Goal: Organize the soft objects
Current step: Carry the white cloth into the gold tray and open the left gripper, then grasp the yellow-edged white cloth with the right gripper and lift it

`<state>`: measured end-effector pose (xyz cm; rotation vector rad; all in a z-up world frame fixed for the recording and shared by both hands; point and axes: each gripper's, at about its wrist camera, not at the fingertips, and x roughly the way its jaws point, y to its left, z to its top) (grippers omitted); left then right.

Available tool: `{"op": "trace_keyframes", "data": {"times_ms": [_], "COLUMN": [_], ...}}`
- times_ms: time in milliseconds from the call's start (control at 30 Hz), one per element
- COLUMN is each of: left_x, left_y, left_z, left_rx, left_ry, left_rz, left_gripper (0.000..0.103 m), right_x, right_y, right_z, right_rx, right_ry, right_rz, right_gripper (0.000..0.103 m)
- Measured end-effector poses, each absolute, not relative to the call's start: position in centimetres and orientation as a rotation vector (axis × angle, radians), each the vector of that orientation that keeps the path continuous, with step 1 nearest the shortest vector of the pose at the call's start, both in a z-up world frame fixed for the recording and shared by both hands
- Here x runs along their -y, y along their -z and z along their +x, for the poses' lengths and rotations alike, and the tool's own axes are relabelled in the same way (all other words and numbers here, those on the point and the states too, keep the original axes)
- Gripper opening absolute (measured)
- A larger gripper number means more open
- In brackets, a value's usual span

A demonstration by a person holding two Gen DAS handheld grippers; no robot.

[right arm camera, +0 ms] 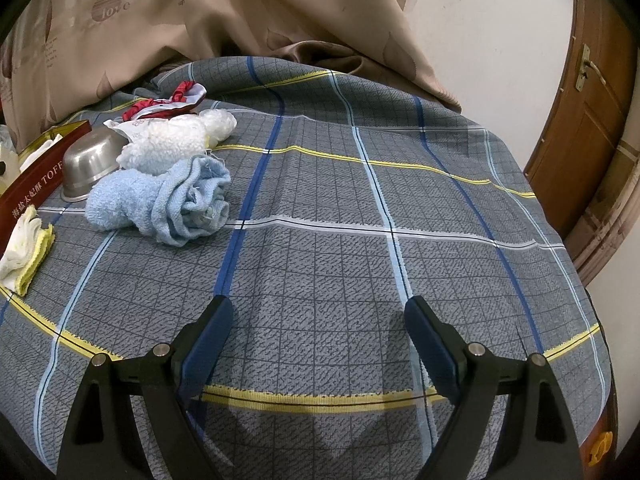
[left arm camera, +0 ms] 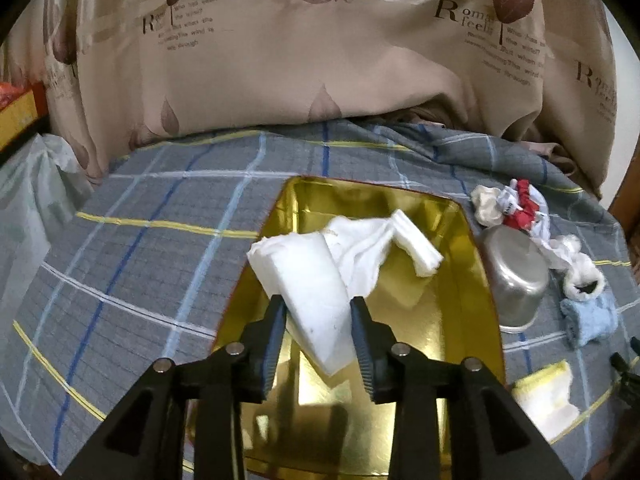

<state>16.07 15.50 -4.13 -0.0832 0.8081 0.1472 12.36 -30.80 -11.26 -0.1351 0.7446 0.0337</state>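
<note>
The left gripper (left arm camera: 318, 322) grasps a white folded cloth (left arm camera: 308, 280) over the gold tin (left arm camera: 472, 248) at frame centre, probably to release next; the right gripper (right arm camera: 318, 332) hangs released above the table (right arm camera: 440, 216).

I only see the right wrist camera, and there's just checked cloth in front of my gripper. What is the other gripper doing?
Observer: The left gripper holds a folded white cloth above the open gold-lined tin box.
Operator: Is anything in the box already?
Observer: Yes, a crumpled white cloth lies inside, with a folded white pad beside it.
Operator: Is my fluffy blue towel near the box?
Observer: From the left wrist view, the light blue towel lies right of the upturned steel bowl, which stands against the box's right wall.
</note>
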Motion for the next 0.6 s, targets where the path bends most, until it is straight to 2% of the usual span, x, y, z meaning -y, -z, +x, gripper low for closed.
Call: {"op": "trace_keyframes", "data": {"times_ms": [100, 200, 600], "left_x": [-15.4, -15.5, -16.0], "left_y": [3.8, 3.2, -1.4], "left_z": [16.1, 15.8, 10.0], "left_rx": [-0.801, -0.781, -0.712], "left_ry": [-0.153, -0.175, -0.184], "left_rz": [-0.056, -0.045, -0.165], "left_gripper": [0.037, 0.044, 0.045], "right_x": [30.8, 30.8, 30.6], "right_y": [11.3, 11.3, 11.2], "right_z": [12.3, 12.3, 12.2], "right_rx": [-0.744, -0.745, -0.738], "right_ry": [-0.034, -0.034, -0.047], "right_rz": [-0.134, -0.132, -0.140], "right_gripper": [0.086, 0.086, 0.086]}}
